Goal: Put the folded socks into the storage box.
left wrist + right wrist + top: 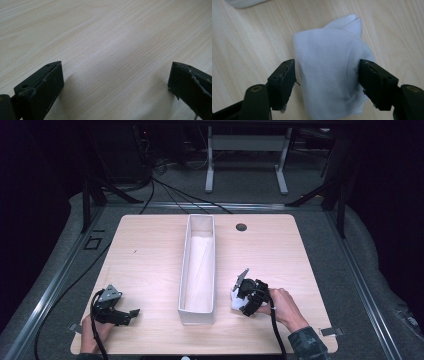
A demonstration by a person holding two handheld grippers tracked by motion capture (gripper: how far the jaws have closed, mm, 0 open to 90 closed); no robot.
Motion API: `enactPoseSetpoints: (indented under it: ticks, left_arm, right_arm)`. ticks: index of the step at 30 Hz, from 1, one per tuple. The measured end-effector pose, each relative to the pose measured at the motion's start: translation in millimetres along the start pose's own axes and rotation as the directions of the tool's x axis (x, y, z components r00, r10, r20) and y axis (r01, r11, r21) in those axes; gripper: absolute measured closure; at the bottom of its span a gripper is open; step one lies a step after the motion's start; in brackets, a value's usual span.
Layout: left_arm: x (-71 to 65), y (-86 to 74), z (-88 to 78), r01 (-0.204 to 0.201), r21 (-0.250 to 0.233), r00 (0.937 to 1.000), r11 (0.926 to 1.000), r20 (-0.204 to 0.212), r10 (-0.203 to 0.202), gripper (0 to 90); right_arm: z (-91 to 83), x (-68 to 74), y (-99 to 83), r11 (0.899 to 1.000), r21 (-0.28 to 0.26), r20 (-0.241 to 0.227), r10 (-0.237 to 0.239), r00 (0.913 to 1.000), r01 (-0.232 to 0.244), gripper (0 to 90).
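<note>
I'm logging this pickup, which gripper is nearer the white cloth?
Right. The right gripper has its jaws on either side of the white cloth; the left gripper sits across the long white bin, far away.

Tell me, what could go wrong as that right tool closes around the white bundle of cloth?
The white cloth bundle sits between the jaws of the right tool, which reach about its sides. It is soft, so they might pinch just an outer fold and the roll could come undone when lifted. The loose tips at its far end could also snag on the rim of the white bin standing close by, if it is carried that way.
</note>
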State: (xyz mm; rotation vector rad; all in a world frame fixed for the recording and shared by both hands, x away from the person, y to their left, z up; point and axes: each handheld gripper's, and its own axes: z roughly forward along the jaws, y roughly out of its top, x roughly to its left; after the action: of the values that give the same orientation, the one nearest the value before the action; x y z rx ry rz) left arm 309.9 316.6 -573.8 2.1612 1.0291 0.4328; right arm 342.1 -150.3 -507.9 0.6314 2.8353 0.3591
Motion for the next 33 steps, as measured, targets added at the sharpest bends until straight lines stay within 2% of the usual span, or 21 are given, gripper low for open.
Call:
enactPoseSetpoints:
  ticks: [7,20,22,25,33]
  left_arm:
    - [0.0,0.0,0.0,0.000,0.000,1.0000,1.0000,0.000,0.000,0.1]
    - [0.0,0.0,0.0,0.000,0.000,1.0000,1.0000,0.000,0.000,0.1]
    - [0.0,0.0,0.0,0.000,0.000,1.0000,1.0000,0.000,0.000,0.1]
    - [-0.2,-0.1,0.0,0.002,0.000,1.0000,1.0000,0.001,-0.002,0.1]
    - [-0.2,-0.1,0.0,0.001,0.000,1.0000,1.0000,0.000,-0.001,0.1]
  right_arm:
    - [10.0,-5.5,4.8,0.999,0.029,0.012,-0.022,0.9997,0.021,30.3]
    - [21.6,-16.7,10.4,0.997,0.078,-0.003,-0.002,1.0000,0.002,29.9]
    - [23.0,-19.5,9.0,0.997,0.072,-0.020,0.017,0.9997,-0.015,31.2]
    - [23.0,-22.1,5.1,0.998,0.045,-0.005,0.031,0.9995,-0.031,39.1]
    - [21.9,-24.3,1.4,0.998,0.025,0.000,0.056,0.9984,-0.056,52.2]
